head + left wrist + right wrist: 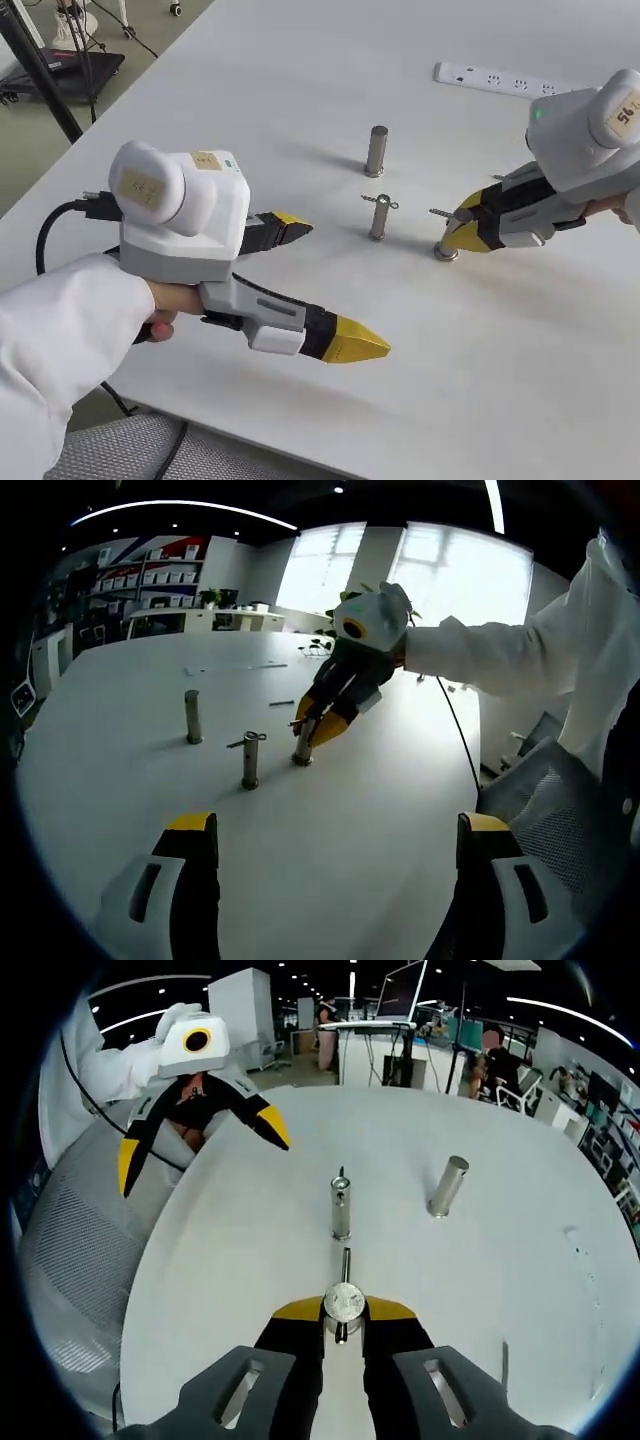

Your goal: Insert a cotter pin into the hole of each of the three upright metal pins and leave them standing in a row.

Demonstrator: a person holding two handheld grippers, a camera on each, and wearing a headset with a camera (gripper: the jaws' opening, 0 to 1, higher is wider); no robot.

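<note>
Our right claw (466, 222) clamps cotter pin (441, 213) at hole of end pin (445, 248), just beside middle pin (379, 216), which already carries one. Left claw (338, 285) gapes, well back from middle pin; we judge it keeps clear. Beyond middle pin, bare pin (377, 150) waits.

White table (500, 380) bears three upright pins (378, 218), a power strip (500, 80)

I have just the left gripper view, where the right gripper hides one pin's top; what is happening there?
Observer: In the right gripper view the right gripper has its jaws shut on a cotter pin, whose stem pokes out past the pin's round top.
Operator: Thank you. Does anything trail behind my left gripper?
Observer: In the head view a black cable leaves its rear and loops by the table's edge.
</note>
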